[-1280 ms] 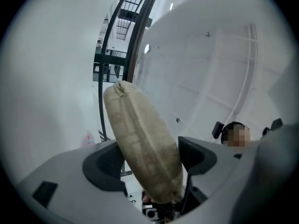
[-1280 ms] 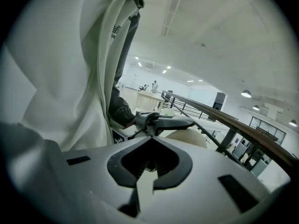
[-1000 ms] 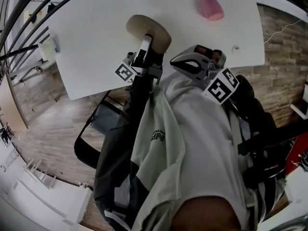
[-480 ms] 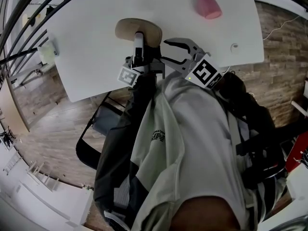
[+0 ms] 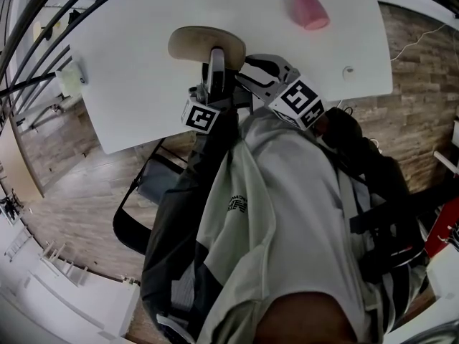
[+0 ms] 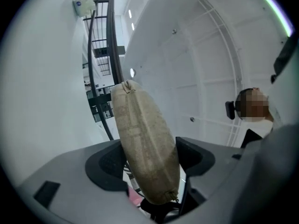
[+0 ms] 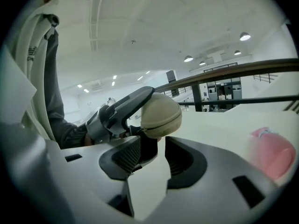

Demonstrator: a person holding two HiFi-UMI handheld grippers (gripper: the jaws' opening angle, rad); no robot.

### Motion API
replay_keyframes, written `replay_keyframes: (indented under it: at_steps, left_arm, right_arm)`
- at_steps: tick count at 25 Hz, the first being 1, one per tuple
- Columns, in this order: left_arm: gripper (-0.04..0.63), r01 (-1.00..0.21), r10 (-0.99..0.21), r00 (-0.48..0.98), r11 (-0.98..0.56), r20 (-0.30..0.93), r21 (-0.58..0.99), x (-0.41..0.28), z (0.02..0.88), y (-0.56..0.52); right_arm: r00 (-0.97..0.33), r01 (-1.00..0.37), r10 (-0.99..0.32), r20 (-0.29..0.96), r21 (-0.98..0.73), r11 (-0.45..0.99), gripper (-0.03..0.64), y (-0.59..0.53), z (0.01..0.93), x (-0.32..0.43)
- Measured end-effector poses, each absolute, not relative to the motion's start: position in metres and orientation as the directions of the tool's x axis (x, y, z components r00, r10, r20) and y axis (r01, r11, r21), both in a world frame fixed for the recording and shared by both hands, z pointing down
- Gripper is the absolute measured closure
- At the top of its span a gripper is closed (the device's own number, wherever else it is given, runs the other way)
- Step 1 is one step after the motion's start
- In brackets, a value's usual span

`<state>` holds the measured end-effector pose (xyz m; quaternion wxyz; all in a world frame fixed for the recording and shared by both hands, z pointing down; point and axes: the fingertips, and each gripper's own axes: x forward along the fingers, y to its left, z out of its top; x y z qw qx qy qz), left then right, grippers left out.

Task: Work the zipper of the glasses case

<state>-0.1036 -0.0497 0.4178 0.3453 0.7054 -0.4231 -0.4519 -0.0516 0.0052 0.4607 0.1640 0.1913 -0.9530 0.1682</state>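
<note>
Your left hand-held gripper [image 6: 149, 153] is pinching the case [image 5: 190, 43] across its body, one pad on each broad side. The case stands up out of the jaws, near the front edge of the table [image 5: 136, 84]. That grip looks sound, but it is wide, so a sideways tug could roll the rounded shell out from between the pads.

Your right hand-held gripper [image 7: 154, 146] sits just beside the case's near end, and its jaws are closing. Bare table shows through the gap between them. A small dark piece hangs under the case by the left pad (it may be the zipper pull; I cannot tell).

The main risk is that the jaws meet on nothing, or nip the shell's lip instead of the pull, because the end of the case lies just past the fingertips. If you do catch the pull, hauling at an angle to the seam could jam the slider or twist the case in your left grip.

The pink bottle [image 5: 308, 9] stands well apart at the far right, and I judge it no hazard.
</note>
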Motion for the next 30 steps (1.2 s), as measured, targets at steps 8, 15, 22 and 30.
replay_keyframes:
  at_steps: [8,15,22,30]
  left_arm:
    - [0.265,-0.458,-0.886,0.256,-0.464,-0.388,0.758,-0.109,0.392,-0.047]
    - [0.273,-0.567,-0.877,0.325,-0.481,-0.355,0.669,-0.086,0.38,-0.032]
    - [0.285,-0.533,-0.888,0.298,-0.46,-0.351,0.71,-0.087,0.38,-0.034]
    - [0.295,-0.364,-0.875,0.251,-0.481,-0.413,0.798,-0.098,0.37,-0.045]
  right_arm:
    - [-0.932,-0.359,-0.262,0.251,-0.532,0.767,0.469,-0.003,0.435,-0.038]
    - [-0.927,-0.365,-0.219,0.303,-0.608,0.705,0.466,0.014,0.437,-0.057]
    - [-0.89,-0.413,-0.243,0.387,-0.457,0.788,0.524,0.01,0.443,-0.051]
    - [-0.885,-0.429,-0.311,0.348,-0.348,0.834,0.62,-0.006,0.424,-0.05]
